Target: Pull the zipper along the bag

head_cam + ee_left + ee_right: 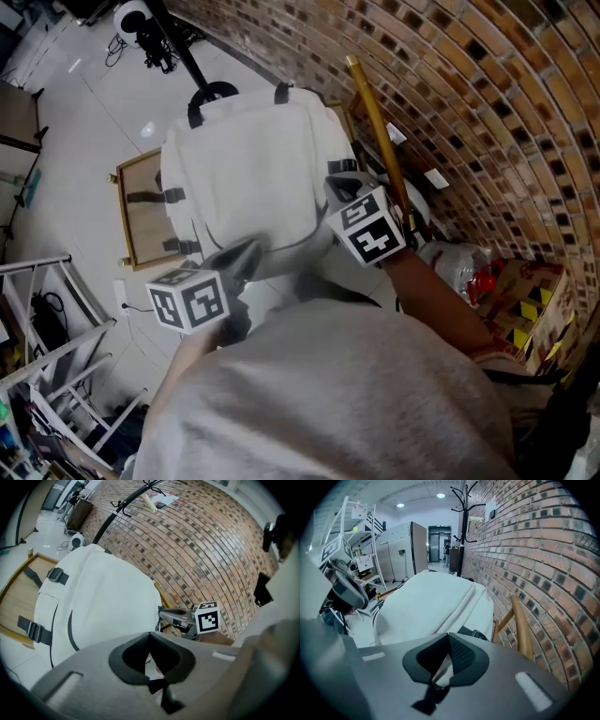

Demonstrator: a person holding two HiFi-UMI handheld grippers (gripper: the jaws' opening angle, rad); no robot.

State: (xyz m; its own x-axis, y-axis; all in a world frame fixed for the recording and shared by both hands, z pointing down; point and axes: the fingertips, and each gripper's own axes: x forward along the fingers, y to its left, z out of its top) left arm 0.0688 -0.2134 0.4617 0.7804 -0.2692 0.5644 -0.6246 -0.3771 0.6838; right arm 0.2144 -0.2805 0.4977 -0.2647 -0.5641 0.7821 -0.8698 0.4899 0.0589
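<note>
At the far left of the head view we see a white metal rack (56, 361) on the pale floor (84, 103). Next to it is a wooden frame (139, 225) with the white bag (253, 159) resting on it, black straps on its left side and black handle loops at its far end.

The left gripper (246, 258) meets the near edge of the bag, its marker cube toward us. In the left gripper view its jaws are closed, and a fold of the bag's white cloth is pinched between them at the left gripper (152, 670). We cannot tell whether a zipper pull is in that pinch. A dark curved zipper line (70, 632) runs down the bag's (103, 606) front panel, well apart from those jaws.

Further right, the right gripper (342, 187) sits at the bag's right edge, beside a slanting wooden pole (375, 112). Its own view shows the jaws of the right gripper (440, 672) closed on a strip of the white bag (431, 602), with the pole (521, 625) just beside.

The brick wall (487, 94) fills the right side, and at its foot are a plastic sack (457, 262) and a cardboard box (536, 302) with yellow and black markings.
</note>
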